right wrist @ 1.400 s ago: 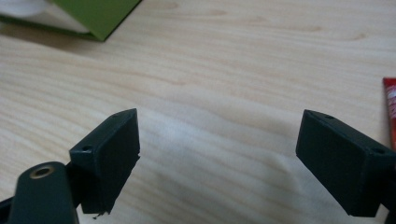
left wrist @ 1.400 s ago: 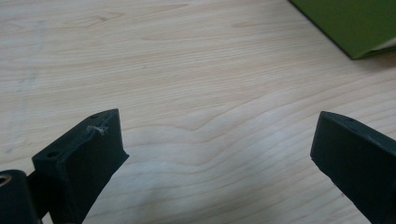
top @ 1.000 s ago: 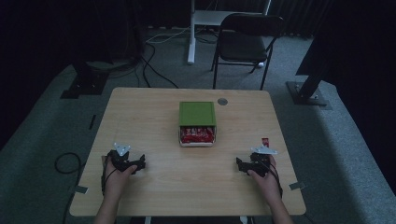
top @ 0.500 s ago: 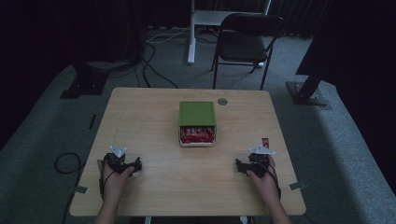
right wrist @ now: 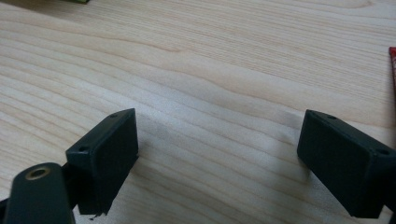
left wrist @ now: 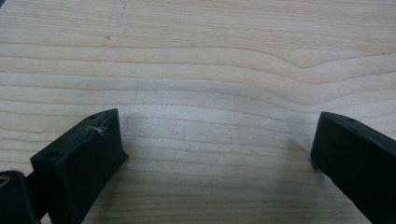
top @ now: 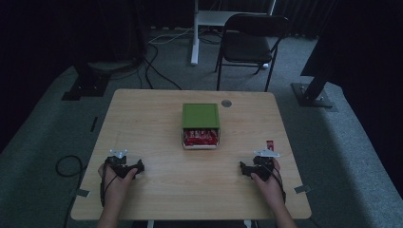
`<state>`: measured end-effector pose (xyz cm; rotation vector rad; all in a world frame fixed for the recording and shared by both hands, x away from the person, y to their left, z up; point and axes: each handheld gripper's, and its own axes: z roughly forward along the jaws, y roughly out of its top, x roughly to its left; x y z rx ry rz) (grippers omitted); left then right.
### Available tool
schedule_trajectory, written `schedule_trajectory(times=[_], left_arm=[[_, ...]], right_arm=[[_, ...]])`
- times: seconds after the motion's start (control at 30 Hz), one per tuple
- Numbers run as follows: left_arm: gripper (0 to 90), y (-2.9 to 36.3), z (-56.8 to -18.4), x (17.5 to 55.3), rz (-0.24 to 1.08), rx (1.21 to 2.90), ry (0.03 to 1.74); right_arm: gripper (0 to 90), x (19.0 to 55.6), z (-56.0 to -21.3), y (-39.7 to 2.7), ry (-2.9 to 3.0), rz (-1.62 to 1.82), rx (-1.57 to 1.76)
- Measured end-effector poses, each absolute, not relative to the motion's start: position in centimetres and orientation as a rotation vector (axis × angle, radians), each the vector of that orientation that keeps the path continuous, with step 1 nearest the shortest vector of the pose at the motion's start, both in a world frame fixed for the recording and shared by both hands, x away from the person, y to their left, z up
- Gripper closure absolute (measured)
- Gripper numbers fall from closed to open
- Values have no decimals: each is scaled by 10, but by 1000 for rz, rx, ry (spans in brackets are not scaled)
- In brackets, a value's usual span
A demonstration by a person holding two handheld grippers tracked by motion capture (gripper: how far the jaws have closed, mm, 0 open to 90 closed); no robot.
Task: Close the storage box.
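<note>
High view, near edge of tabletop (top: 157, 118): left gripper (top: 124, 167) has drawn slightly back toward the near-left corner since a second ago; right gripper (top: 256, 168) unchanged near the near-right corner. Jaws of both stand wide apart, holding nothing (bare wood between them in each gripper view). Judged: work not yet begun. Red packet (top: 270, 144): lies just beyond the right gripper. Tabletop centre: green box (top: 200, 115), its near side open, red packets (top: 200, 137) inside.

Matt pale wood-grain table (left wrist: 196, 60); left hand-held gripper (left wrist: 217, 149) matt blk plastic.
</note>
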<state>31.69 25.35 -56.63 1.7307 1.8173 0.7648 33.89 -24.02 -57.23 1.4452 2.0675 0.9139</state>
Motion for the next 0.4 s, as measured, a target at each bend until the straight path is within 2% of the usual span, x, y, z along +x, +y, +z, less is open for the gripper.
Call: schedule_trajectory(times=[0.4], left_arm=[[8, 253, -567, 318, 774, 1706, 1856]], right_arm=[[118, 339, -572, -240, 2067, 913, 1445]])
